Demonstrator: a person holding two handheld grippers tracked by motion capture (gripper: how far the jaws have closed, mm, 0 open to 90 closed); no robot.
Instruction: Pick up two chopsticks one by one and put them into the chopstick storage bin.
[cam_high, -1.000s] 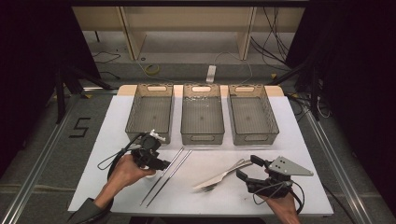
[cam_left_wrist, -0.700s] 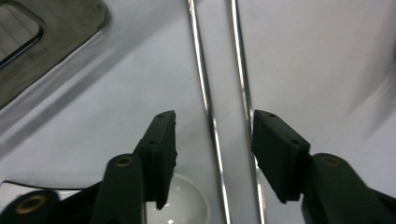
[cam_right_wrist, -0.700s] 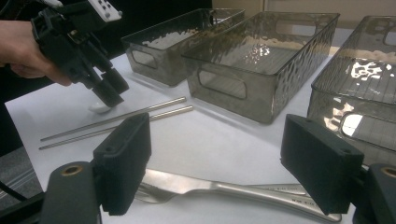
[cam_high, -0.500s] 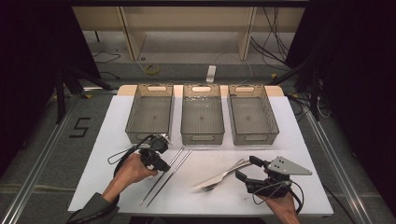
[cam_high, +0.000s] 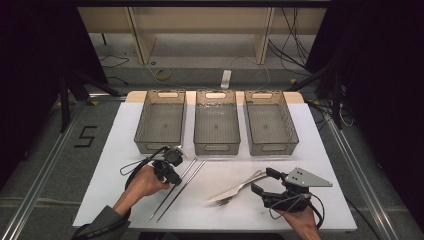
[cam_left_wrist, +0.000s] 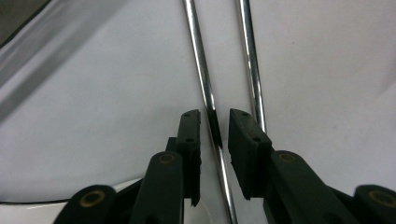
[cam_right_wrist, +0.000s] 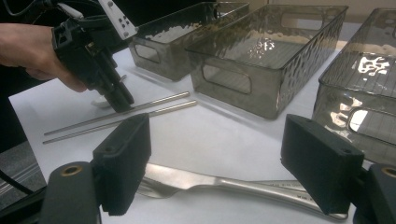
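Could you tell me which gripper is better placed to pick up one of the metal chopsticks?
Left: the left gripper already straddles one chopstick with open jaws, while the right gripper hovers over the fork.

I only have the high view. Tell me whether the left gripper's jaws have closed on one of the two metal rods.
Observer: No. In the left gripper view, the left gripper has its jaws open on either side of the near rod, with gaps on both sides. The other rod lies outside them.
Operator: Now report the right jaws.
Observer: In the right gripper view, the right gripper is wide open and holds nothing. The fork lies flat on the table below the jaws.
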